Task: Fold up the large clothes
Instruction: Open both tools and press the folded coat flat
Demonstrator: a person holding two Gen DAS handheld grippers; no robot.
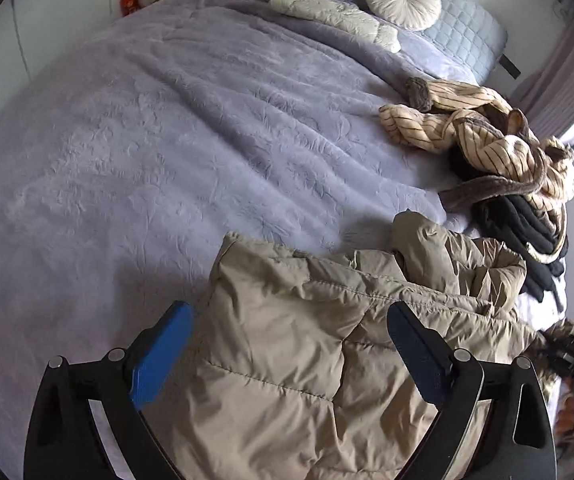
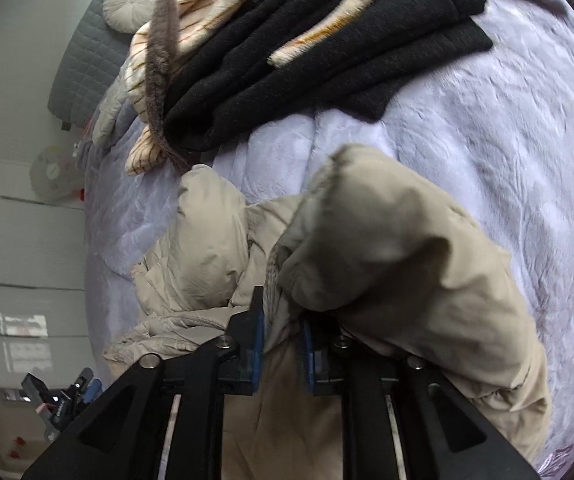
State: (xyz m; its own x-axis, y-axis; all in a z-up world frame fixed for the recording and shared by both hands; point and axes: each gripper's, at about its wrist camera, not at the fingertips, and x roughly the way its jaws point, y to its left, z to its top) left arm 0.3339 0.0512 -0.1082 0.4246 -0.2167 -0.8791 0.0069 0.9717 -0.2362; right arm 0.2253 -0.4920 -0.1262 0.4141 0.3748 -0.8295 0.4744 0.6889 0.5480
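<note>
Puffy beige coat point(image 1: 307, 352) lies crumpled at the bed's point(image 1: 147, 140) near edge. Right tool point(image 2: 281, 344) is clamped on a bunched fold of it; left tool point(image 1: 287, 344) hovers over it, fingers apart. Slick padded fabric could slip free, or drag into the clothes pile point(image 1: 507, 160) nearby.

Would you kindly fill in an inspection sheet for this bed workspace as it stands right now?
Surface: lavender bedspread, wrinkled.
Job's things: beige puffer jacket lying at the near edge, one part lifted.
Clutter: striped fleece robe heaped over black garments; round white cushion; cream pillow.
Grippers: left gripper open above the jacket; right gripper shut on jacket fabric.
Cables: nothing seen.
Surroundings: grey quilted headboard; white drawers.
</note>
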